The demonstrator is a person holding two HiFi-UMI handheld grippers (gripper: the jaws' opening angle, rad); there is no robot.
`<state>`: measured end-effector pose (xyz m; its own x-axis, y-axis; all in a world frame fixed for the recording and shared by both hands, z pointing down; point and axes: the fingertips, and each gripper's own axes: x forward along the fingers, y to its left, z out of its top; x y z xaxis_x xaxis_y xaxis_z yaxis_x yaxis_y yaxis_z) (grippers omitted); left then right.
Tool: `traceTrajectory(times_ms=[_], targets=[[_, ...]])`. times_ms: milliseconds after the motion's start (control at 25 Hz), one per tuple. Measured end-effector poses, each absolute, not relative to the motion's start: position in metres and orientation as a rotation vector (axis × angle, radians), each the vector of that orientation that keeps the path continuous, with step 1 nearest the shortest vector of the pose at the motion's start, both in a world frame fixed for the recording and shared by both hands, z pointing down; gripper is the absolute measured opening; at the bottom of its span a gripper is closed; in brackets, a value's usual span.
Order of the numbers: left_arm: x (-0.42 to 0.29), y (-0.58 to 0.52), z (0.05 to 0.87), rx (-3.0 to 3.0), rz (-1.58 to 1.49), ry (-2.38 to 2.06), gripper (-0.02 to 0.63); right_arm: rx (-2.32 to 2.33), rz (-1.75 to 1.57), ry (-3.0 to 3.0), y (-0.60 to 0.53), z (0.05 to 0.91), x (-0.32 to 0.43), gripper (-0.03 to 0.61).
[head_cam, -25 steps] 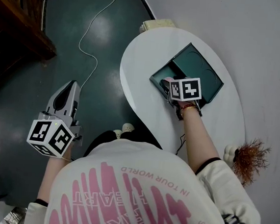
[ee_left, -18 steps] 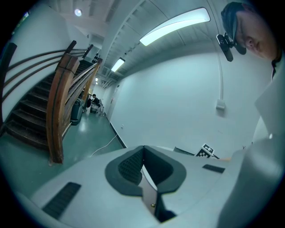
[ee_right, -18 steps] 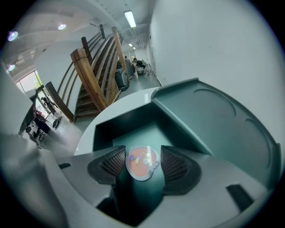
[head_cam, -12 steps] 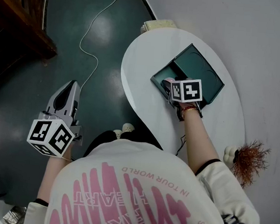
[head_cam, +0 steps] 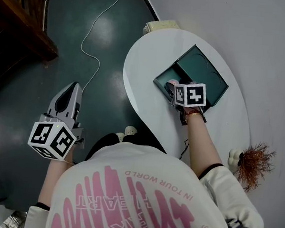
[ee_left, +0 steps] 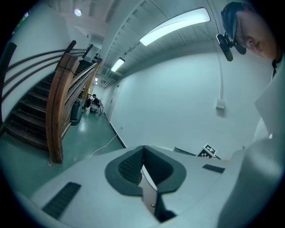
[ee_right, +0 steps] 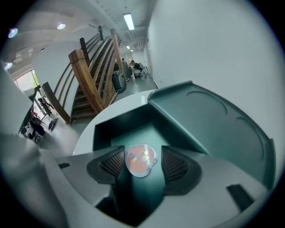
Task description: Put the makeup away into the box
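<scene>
A dark green box (head_cam: 161,81) lies on the white oval table (head_cam: 144,93) with its lid (head_cam: 213,82) folded open. My right gripper (head_cam: 172,85) reaches down into the box. In the right gripper view a round pink makeup compact (ee_right: 141,160) rests on the floor of the box (ee_right: 133,131), between the ribbed pads (ee_right: 173,164). A thin gap shows on the compact's right side, so the right gripper (ee_right: 142,162) is open. My left gripper (head_cam: 73,86) hangs over the dark floor left of the table. Its jaws meet at the tips, shut on nothing (ee_left: 142,149).
A white cable (head_cam: 92,36) runs across the dark floor. A tan block (head_cam: 161,25) sits at the table's far edge. A fuzzy brown thing (head_cam: 252,161) lies on the light floor at the right. A wooden staircase (ee_right: 93,80) stands beyond the table.
</scene>
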<state>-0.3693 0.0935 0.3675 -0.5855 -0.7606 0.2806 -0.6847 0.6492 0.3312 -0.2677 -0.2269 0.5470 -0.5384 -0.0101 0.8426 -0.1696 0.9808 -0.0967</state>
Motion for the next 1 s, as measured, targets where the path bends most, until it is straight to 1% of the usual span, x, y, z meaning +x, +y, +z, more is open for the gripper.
traceTrajectory(times_ms=[240, 520, 880, 1000], targets=[[-0.369, 0.092, 0.367, 1.152, -0.262, -2.467, 0.002, 0.148, 0.234, -2.129, -0.228, 0.547, -0.26, 0.262], [-0.367, 0.087, 0.367, 1.177, -0.265, -2.454, 0.002, 0.211, 0.291, -2.145, -0.229, 0.544, -0.251, 0.242], [-0.366, 0.073, 0.367, 1.251, -0.278, -2.419, 0.002, 0.248, 0.336, -2.22, -0.22, 0.519, -0.241, 0.239], [-0.364, 0.065, 0.366, 1.292, -0.281, -2.401, 0.002, 0.266, 0.378, -2.279, -0.215, 0.506, -0.239, 0.213]])
